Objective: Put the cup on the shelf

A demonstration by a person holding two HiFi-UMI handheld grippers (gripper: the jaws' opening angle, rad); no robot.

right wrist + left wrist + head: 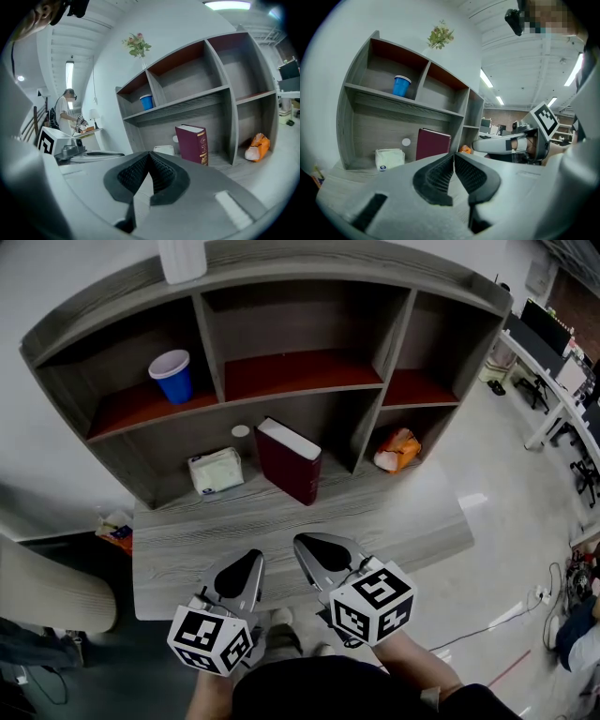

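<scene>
In the head view, the cup (pixel 172 376) stands upright in the top-left compartment of the shelf (pixel 302 392), at about eleven o'clock from where you stand. The left gripper (pixel 251 561) and right gripper (pixel 305 546) hang side by side over the near edge of the table (pixel 394 521), well apart from the cup. At twelve o'clock a maroon book (pixel 289 461) leans in the lower middle bay, with a white tissue pack (pixel 216 471) to its left and an orange bag (pixel 397 449) at one o'clock. In the left gripper view, your jaws are pressed together with nothing between the pads, and the blue cup sits at eleven o'clock on the upper board. Whether it stands fully back from the board's edge is hard to tell at this size. In the right gripper view, those jaws also meet at the tips and carry nothing, and the cup shows at twelve o'clock above them. The placing looks done, and you seem to be at the pull-back. The next move calls for nothing more than keeping both grippers clear of the shelf.
</scene>
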